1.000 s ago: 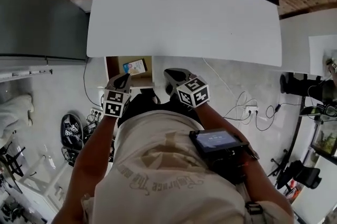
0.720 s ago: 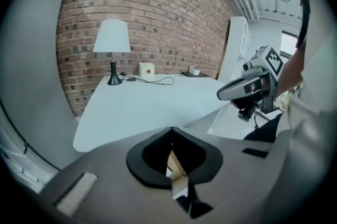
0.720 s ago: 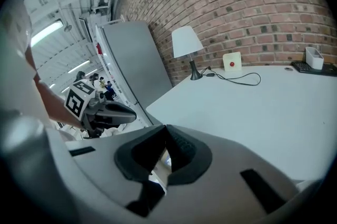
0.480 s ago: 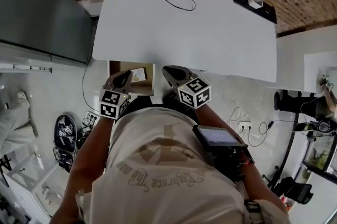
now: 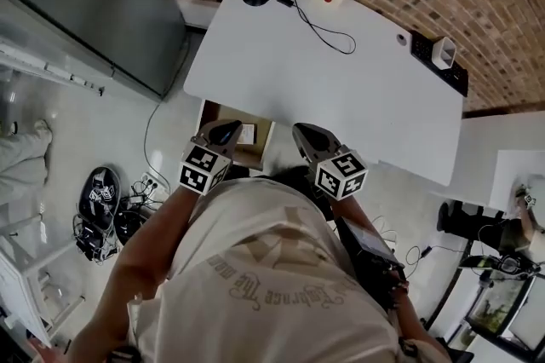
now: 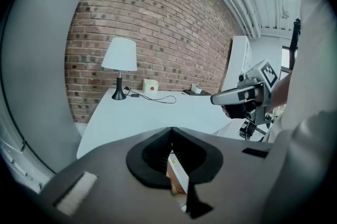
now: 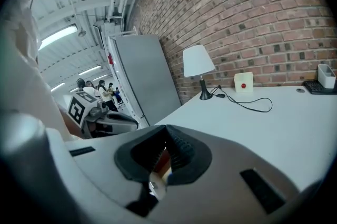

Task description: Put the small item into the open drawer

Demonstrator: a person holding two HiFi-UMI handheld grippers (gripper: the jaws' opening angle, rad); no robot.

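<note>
The small white-and-blue flat packet [image 5: 247, 134] lies inside the open brown wooden drawer [image 5: 258, 153], which juts from under the white table [image 5: 341, 72], so the placing looks done. The left gripper [image 5: 228, 129] and right gripper [image 5: 305, 134] hang above the drawer with jaws pressed together, pinching nothing, probably because no grip is needed now.

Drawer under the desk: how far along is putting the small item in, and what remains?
Done: the small item lies inside the open drawer below the edge of the desk. In hand: nothing; the left gripper and the right gripper are both shut and empty, held up by the desk. Left: nothing of the placing itself; the drawer stands open.
</note>
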